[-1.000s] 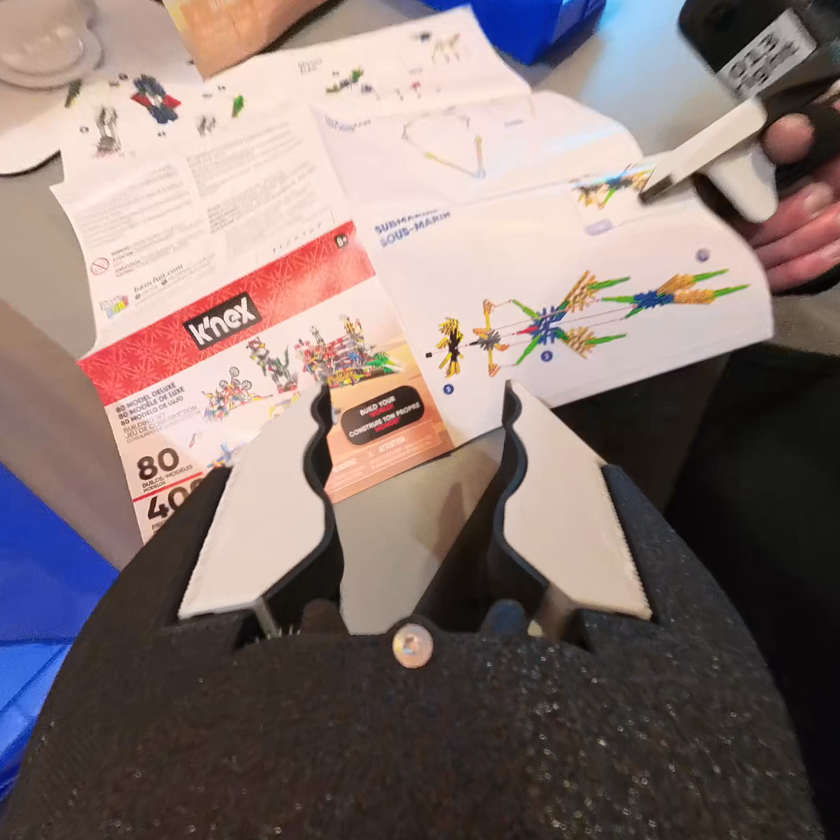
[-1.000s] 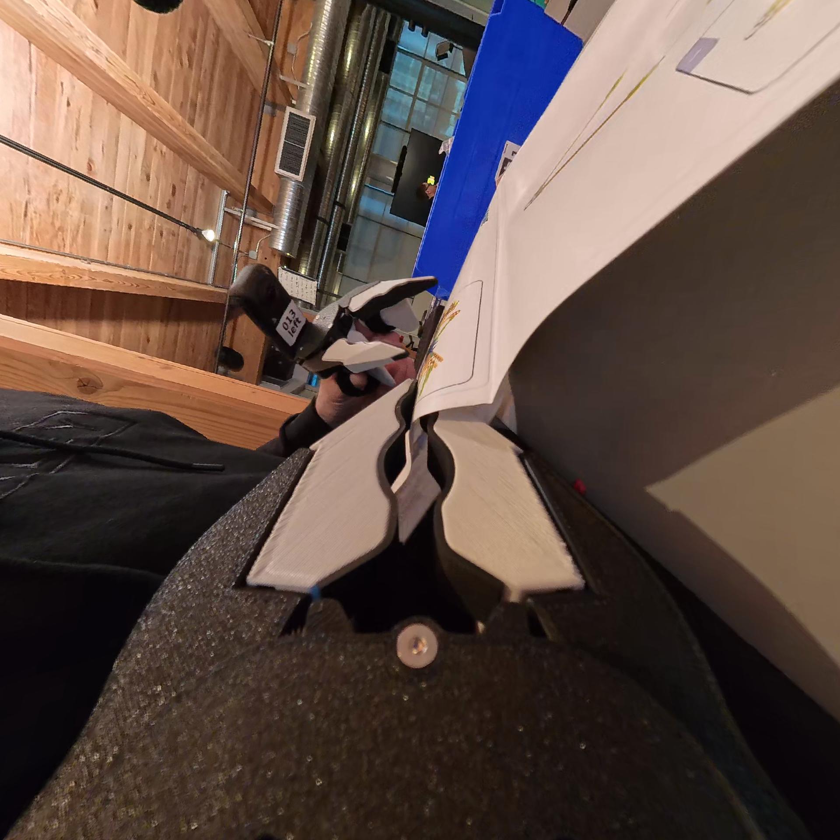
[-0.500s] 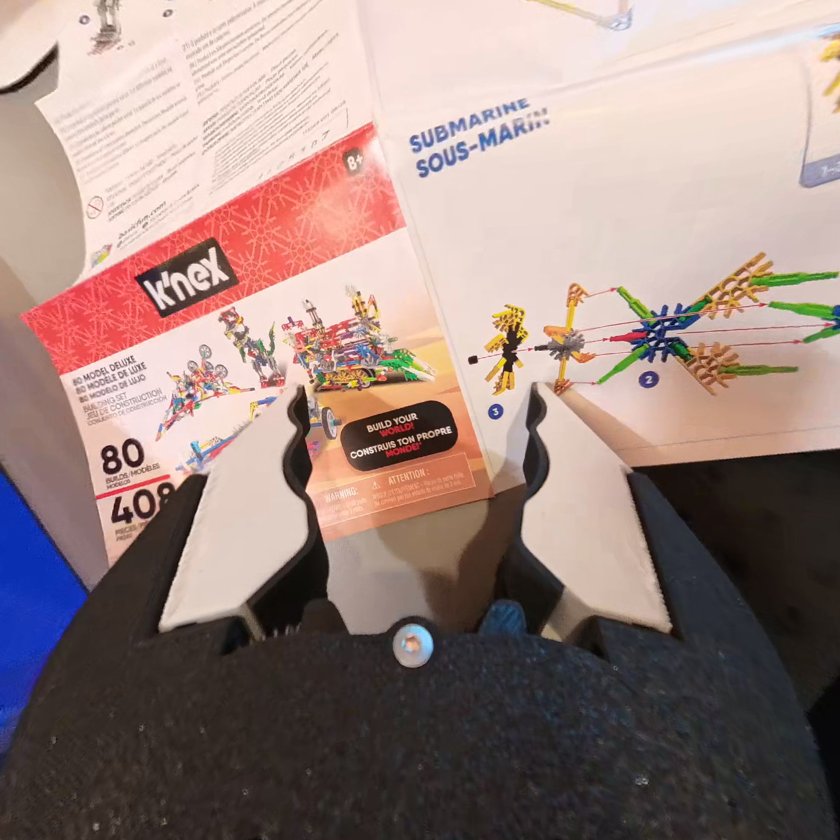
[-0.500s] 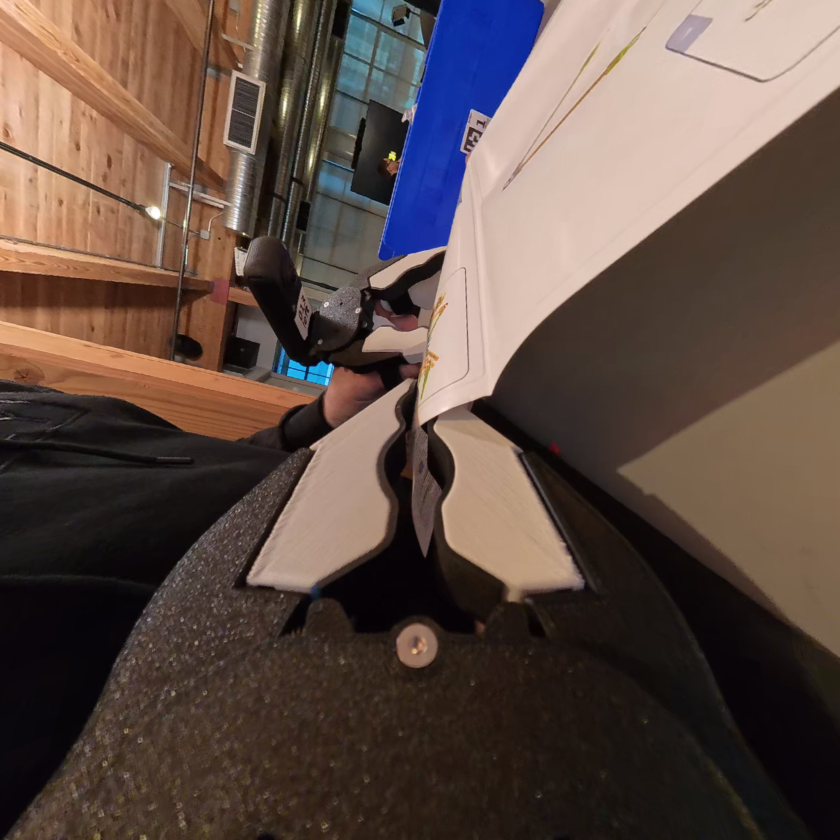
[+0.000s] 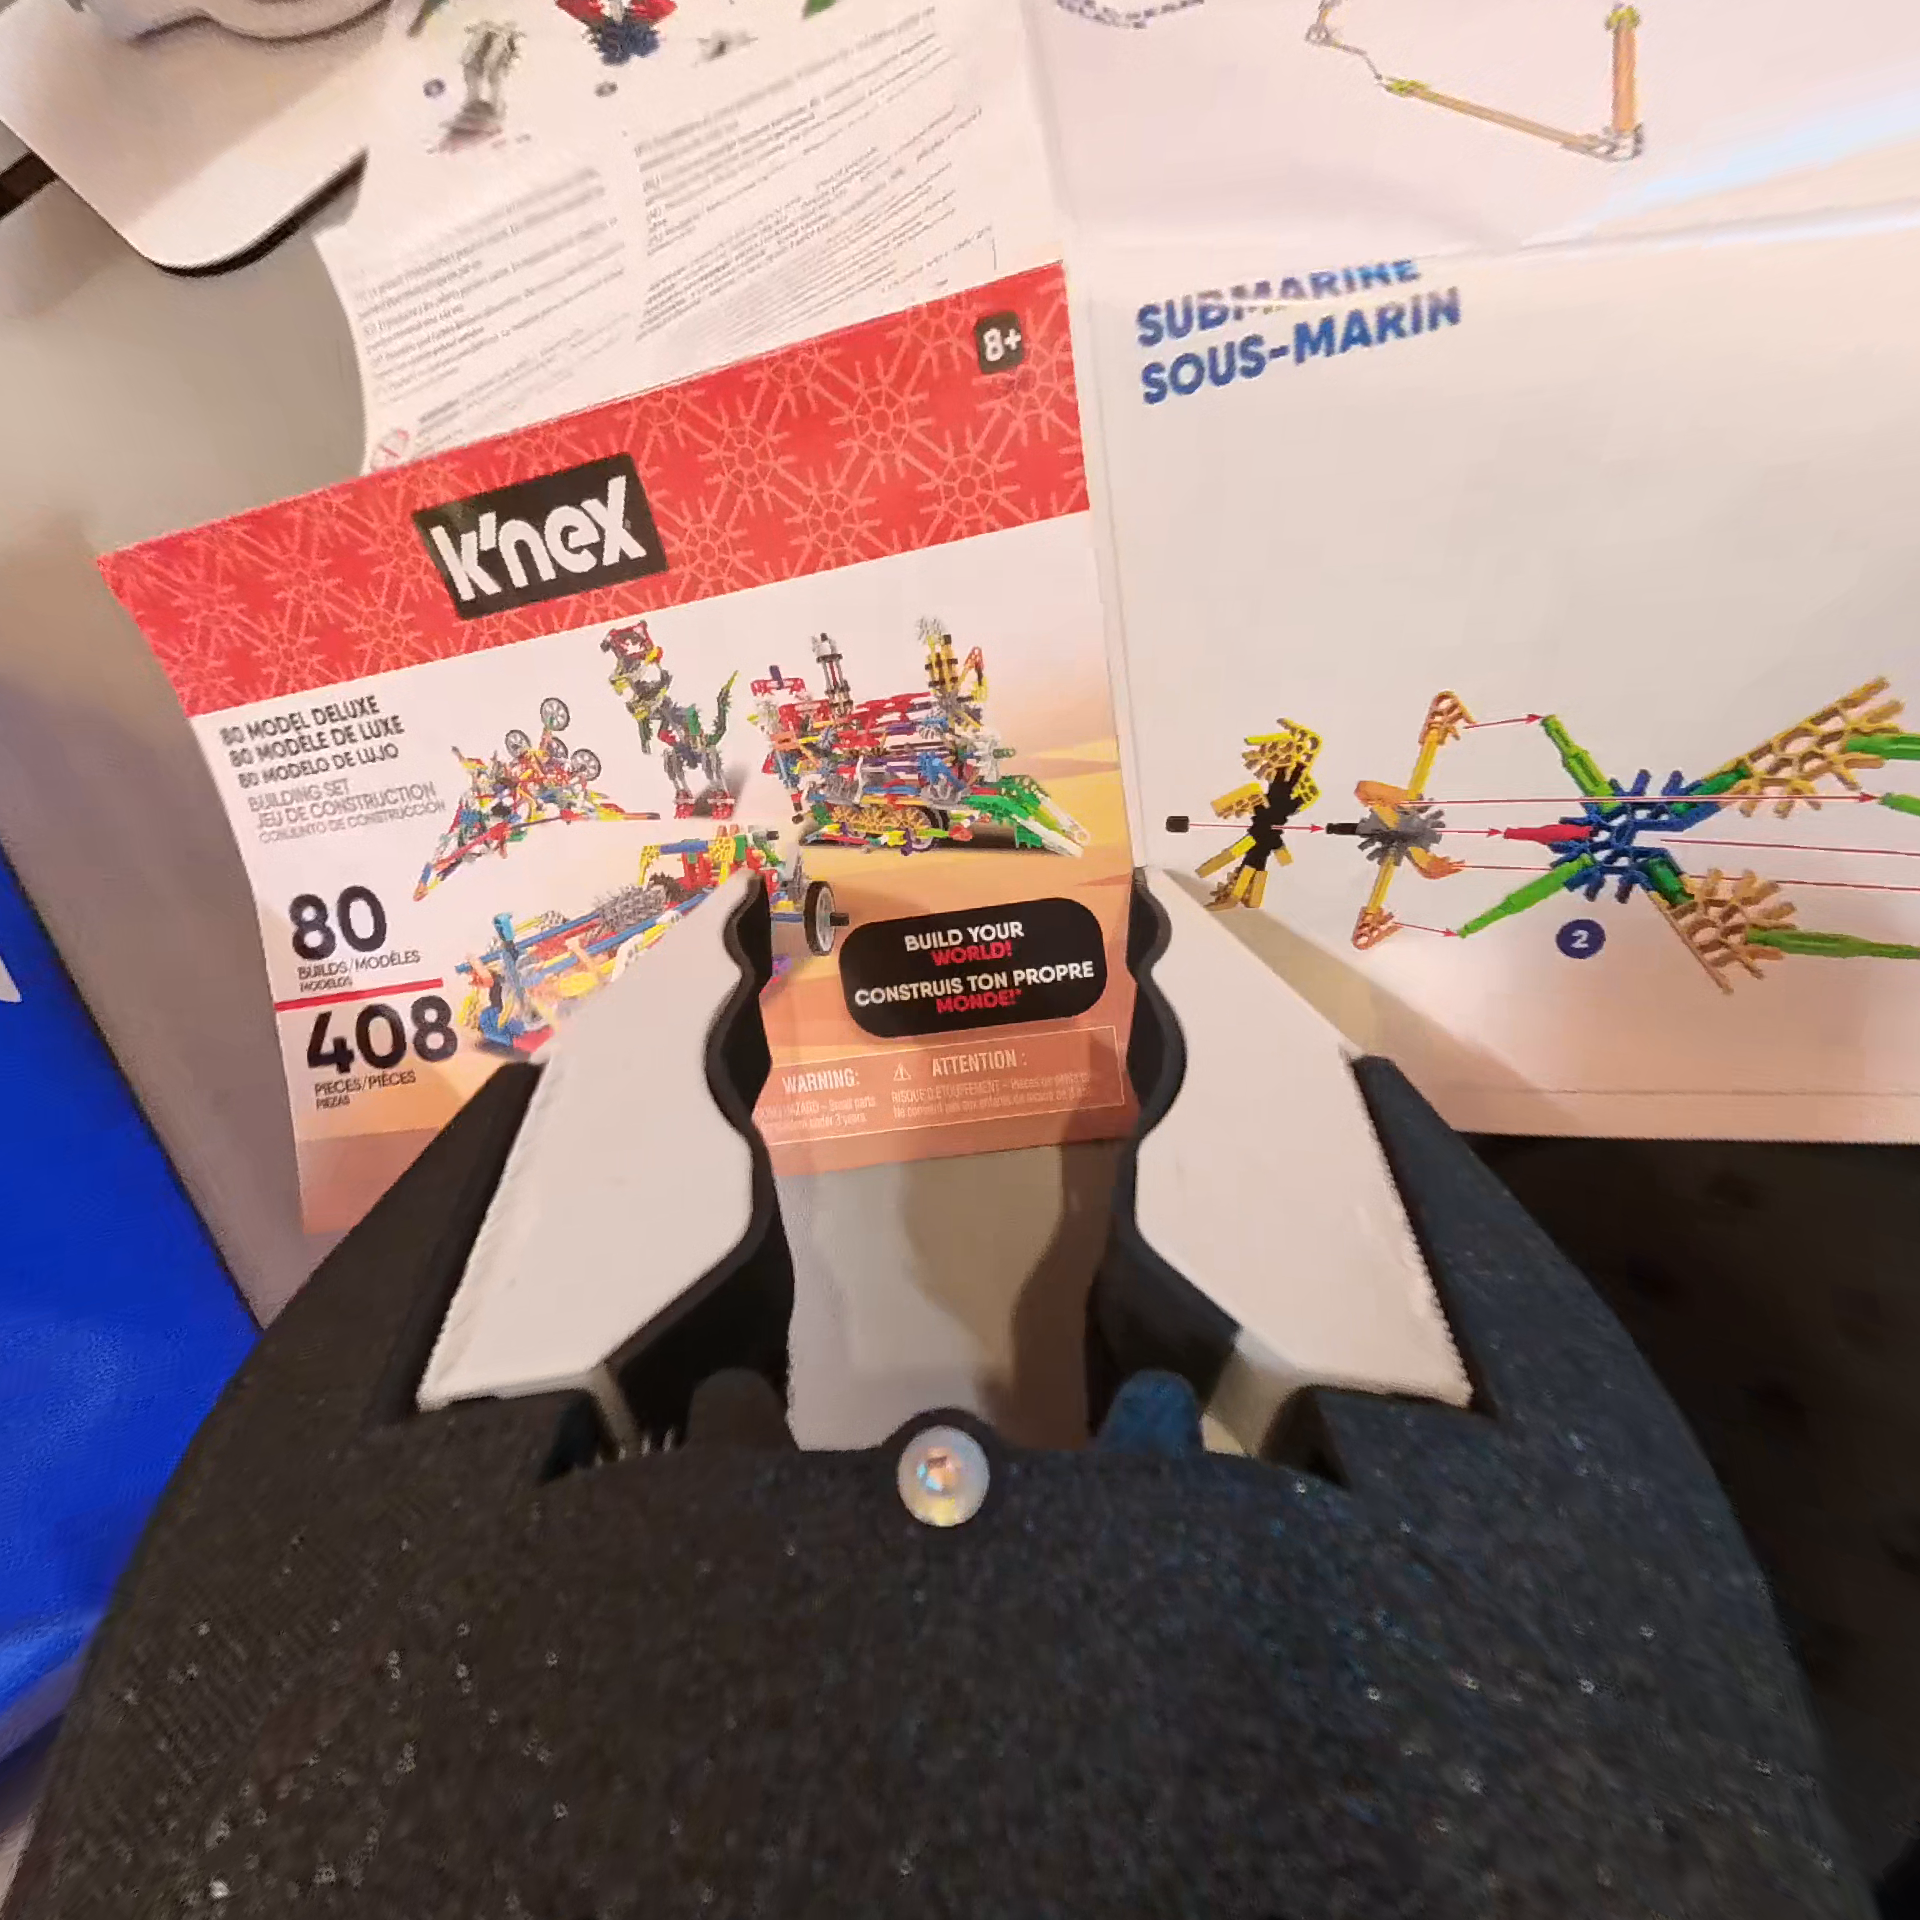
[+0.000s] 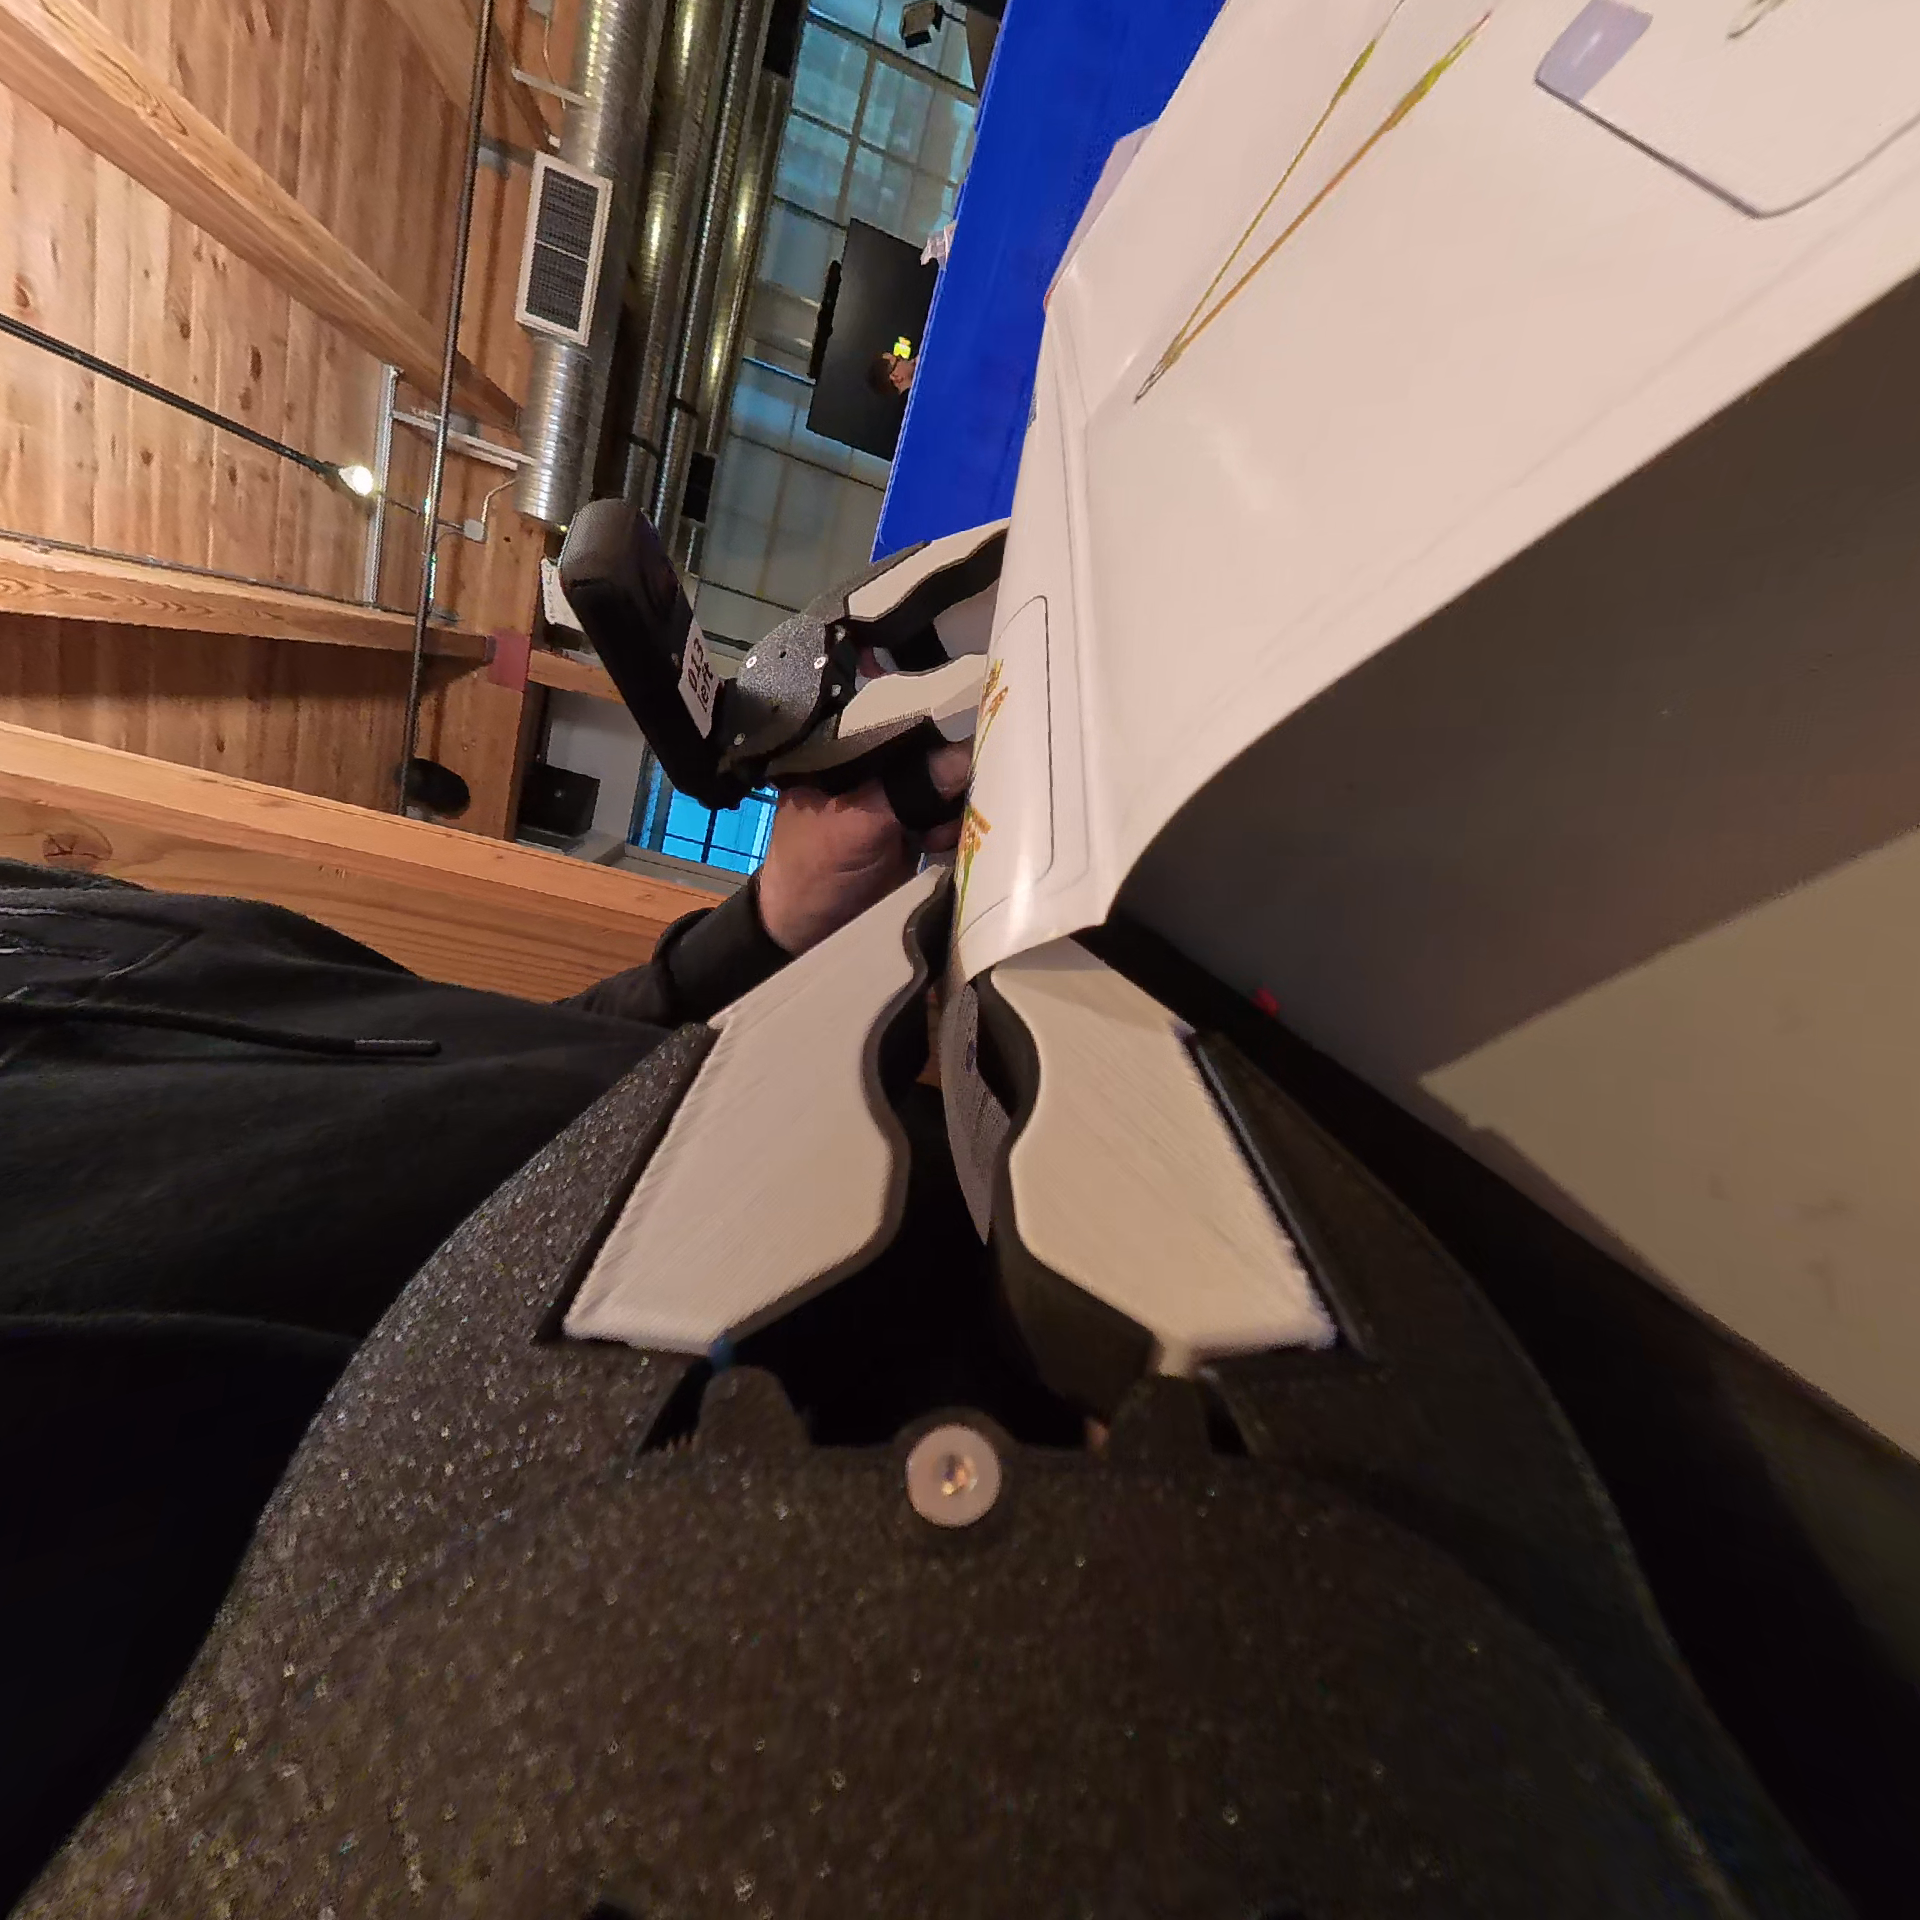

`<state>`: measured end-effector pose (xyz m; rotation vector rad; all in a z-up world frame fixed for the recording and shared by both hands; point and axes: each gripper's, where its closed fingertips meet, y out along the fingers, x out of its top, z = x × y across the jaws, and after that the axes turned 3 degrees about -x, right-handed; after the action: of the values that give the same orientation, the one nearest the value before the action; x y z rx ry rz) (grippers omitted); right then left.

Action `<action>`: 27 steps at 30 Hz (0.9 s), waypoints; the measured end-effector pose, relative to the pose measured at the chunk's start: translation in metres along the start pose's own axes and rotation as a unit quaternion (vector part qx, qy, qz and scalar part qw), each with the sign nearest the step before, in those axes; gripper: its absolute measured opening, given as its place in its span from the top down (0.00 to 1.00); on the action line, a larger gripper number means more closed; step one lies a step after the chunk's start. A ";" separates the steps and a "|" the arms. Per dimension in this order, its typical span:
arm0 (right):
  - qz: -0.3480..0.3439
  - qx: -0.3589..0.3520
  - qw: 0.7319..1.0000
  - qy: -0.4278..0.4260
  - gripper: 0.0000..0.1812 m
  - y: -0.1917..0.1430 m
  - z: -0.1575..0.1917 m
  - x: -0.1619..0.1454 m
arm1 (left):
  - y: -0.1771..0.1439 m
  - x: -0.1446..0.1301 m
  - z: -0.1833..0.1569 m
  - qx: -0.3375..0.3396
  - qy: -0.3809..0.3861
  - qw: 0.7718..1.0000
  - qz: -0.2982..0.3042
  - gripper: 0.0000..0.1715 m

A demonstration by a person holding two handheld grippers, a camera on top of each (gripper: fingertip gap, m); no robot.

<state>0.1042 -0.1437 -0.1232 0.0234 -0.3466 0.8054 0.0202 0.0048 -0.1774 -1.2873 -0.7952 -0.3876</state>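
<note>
1. Black grainy body, white ribbed fingers: R gripper (image 6: 961, 935) is pressed together on a corner of the sheet (image 6: 1351, 416). That corner is lifted off the counter (image 6: 1662, 1195); the paper bows up from the pinch w/ shadow under it.
2. L gripper (image 5: 951, 904) is spread wide, nothing between the jaws. Its tips sit over the lower edge of the sheet's red panel (image 5: 727, 468); contact w/ paper can't be told.
3. Sheet: thin, glossy, creased into panels, mostly white w/ coloured diagrams. Rest of it lies unfolded on the grey, smooth counter.
4. Blue bin (image 5: 83, 1247) at L edge, just beside the sheet; white round-cornered pad (image 5: 208, 187) far L, partly under it.
5. R view, farther off: L gripper at the sheet's edge, a hand (image 6: 842, 852) on its grip.
6. Bkgd: wood wall (image 6: 208, 312), metal duct (image 6: 582, 312).
</note>
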 end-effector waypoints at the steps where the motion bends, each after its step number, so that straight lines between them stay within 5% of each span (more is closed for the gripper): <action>1: 0.001 0.000 1.000 0.000 1.00 0.000 0.000 0.000 | 0.001 -0.001 0.000 0.001 0.005 1.000 0.002 0.62; 9: 0.001 -0.001 1.000 -0.002 1.00 -0.001 -0.001 -0.001 | -0.001 0.004 0.002 0.009 0.009 1.000 -0.006 0.68; 19: -0.002 0.002 1.000 0.001 1.00 -0.003 0.000 0.000 | -0.003 0.018 0.002 0.006 0.026 0.999 -0.030 0.98; 27: -0.004 0.002 1.000 0.001 1.00 -0.006 -0.001 0.000 | -0.010 0.028 0.004 -0.006 0.030 0.999 -0.044 1.00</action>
<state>0.1087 -0.1483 -0.1234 0.0270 -0.3421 0.7983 0.0319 0.0111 -0.1502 -1.2502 -0.8017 -0.4991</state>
